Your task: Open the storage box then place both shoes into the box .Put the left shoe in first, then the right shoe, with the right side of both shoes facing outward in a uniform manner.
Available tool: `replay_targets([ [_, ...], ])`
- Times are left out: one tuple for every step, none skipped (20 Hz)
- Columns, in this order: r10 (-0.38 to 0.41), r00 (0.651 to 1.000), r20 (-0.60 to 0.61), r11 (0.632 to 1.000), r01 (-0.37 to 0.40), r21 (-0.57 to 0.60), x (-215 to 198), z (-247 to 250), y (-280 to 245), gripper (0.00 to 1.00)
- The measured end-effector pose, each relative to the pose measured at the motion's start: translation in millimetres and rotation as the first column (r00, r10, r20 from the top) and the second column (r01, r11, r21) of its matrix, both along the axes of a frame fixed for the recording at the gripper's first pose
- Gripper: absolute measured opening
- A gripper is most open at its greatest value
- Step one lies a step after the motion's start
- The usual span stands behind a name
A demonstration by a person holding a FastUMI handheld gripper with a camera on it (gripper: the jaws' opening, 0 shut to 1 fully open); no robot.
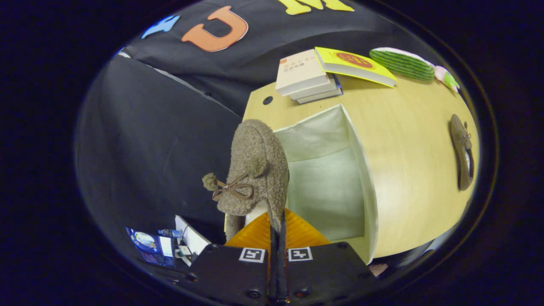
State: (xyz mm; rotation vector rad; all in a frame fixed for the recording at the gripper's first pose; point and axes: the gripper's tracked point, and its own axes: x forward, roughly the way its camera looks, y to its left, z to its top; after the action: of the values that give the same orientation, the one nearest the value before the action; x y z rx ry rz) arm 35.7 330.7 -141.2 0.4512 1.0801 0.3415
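Step in hand: carrying the first shoe (pixel 255 170) to the open box (pixel 327 187). The gripper (pixel 277 231) is nearly closed, both fingers pinching the shoe's heel rim; the shoe rises at 12 o'clock. The box lies just beyond, at 1 o'clock. Next: lower the shoe in. The second shoe (pixel 462 152) waits on the table (pixel 408 178) at 2 o'clock.

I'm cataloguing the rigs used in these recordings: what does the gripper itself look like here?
The gripper has a dark, boxy body with screw heads showing along its near edge. Two square black-and-white fiducial markers sit side by side on top. Its two ribbed, wedge-shaped fingers taper forward.
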Motion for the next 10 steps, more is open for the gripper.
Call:
replay_targets([
  [-0.006,1.0,-0.016,1.0,0.006,-0.006,4.3,-8.7,2.6,0.06],
  [-0.012,0.999,-0.03,1.0,0.012,-0.009,6.6,-15.1,1.6,0.07],
  [-0.021,0.999,-0.042,1.0,0.02,-0.011,8.1,-19.7,1.6,0.07],
  [-0.022,0.998,-0.051,1.0,0.022,-0.011,8.6,-22.4,1.8,0.08],
  [-0.019,0.998,-0.055,1.0,0.019,-0.007,8.6,-23.4,3.6,0.08],
  [-0.014,0.998,-0.057,1.0,0.014,0.0,9.2,-23.8,6.1,0.09],
  [-0.002,0.998,-0.056,1.0,0.003,0.013,8.7,-22.6,10.0,0.09],
  [0.006,0.999,-0.052,1.0,-0.006,0.013,9.5,-21.9,10.7,0.16],
  [0.015,0.999,-0.046,1.0,-0.014,0.014,10.1,-21.1,13.0,0.21],
  [0.053,0.998,-0.037,0.998,-0.052,0.029,10.2,-19.3,19.8,0.3],
])
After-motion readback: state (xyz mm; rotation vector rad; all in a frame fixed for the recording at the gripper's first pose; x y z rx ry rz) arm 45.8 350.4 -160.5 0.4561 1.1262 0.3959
